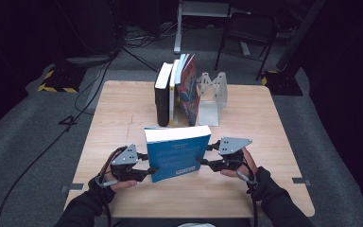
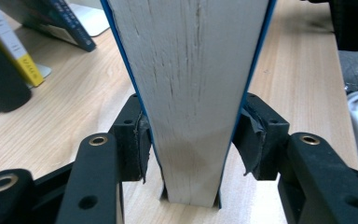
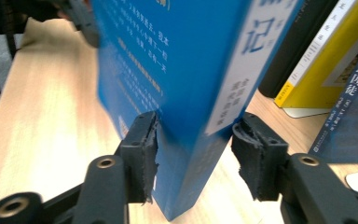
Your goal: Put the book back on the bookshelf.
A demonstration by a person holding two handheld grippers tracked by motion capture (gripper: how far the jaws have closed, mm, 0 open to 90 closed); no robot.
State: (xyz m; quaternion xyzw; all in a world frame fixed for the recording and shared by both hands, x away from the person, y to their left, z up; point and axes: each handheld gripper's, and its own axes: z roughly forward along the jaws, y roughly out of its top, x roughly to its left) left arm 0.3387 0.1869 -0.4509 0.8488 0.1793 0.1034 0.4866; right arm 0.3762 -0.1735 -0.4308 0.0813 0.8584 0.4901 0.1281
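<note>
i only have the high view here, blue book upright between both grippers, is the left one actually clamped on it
Observer: Yes. In the left gripper view both pads press the covers of the blue book at its page edge.
Operator: and the right one
Observer: The right gripper straddles the spine end; its left pad touches the cover, while a gap shows at the other pad.
Operator: is the book lifted
Observer: No, its bottom edge rests on the table.
</note>
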